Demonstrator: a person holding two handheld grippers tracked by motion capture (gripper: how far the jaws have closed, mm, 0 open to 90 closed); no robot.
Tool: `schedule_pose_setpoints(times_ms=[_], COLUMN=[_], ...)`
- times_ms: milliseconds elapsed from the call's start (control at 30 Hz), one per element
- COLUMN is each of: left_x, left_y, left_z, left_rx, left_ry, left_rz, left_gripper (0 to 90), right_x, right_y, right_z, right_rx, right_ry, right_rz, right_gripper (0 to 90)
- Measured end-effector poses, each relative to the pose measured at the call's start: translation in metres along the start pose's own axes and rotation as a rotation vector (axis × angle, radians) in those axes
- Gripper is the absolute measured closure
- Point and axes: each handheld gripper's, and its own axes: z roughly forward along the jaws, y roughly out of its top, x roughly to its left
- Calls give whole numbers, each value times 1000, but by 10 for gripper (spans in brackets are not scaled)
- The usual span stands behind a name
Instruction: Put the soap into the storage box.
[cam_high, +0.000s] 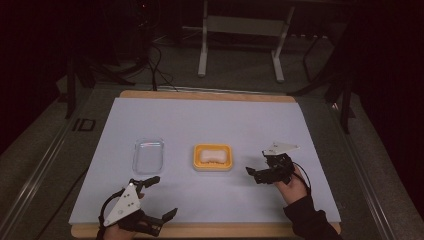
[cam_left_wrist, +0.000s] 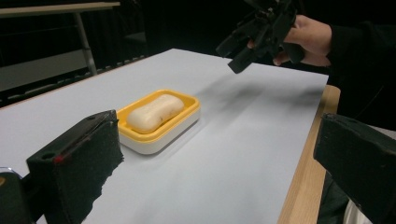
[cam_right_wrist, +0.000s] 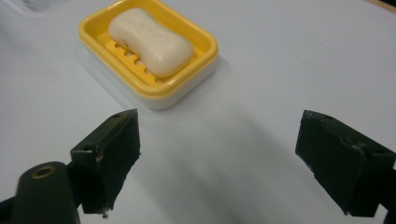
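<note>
Yellow soap dish (cam_high: 213, 157) holds a soap bar (cam_high: 212, 155); right hand-held gripper (cam_high: 255, 174) near it, spread; left hand-held gripper (cam_high: 165, 197) spread too.

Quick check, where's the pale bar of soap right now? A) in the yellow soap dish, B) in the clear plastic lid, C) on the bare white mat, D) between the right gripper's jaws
A: the pale bar of soap lies in the yellow soap dish, while the right gripper has its jaws open and empty short of the dish, and the clear plastic lid beside the dish holds nothing.
</note>
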Motion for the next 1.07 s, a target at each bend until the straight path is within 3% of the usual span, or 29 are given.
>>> schedule_pose_setpoints(times_ms=[267,1067], left_x=[0,-1], left_y=[0,0], left_z=[0,0], left_rx=[2,10], left_ry=[-1,-7], left_rz=[0,1], left_gripper=[11,11], right_x=[0,-3], right_y=[-7,-11], right_z=[-7,-1], right_rx=[-47,-39], right_ry=[-14,1], right_rz=[37,47], right_gripper=[138,140])
